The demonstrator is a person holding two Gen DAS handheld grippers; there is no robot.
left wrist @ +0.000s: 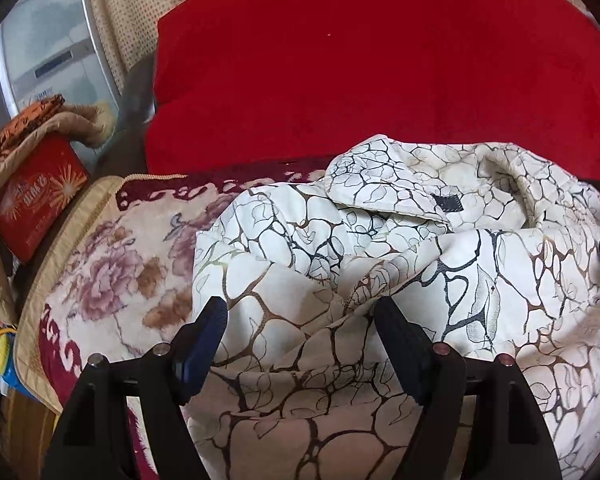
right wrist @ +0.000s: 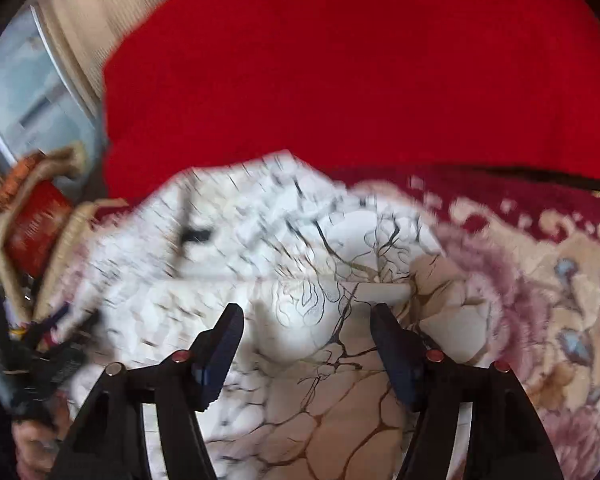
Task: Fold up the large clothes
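Both jaws spread and gripping nothing, the left hand-held gripper (left wrist: 300,320) and right hand-held gripper (right wrist: 306,326) hover over the shirt (left wrist: 380,240), crumpled on a floral blanket (left wrist: 112,280), red cushion (left wrist: 360,72) at 12 o'clock.

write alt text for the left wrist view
A cream garment printed with dark crackle lines lies rumpled on a floral blanket, with the open left gripper poised just over its near folds. Behind it is a large red cushion; a red box sits at the left.
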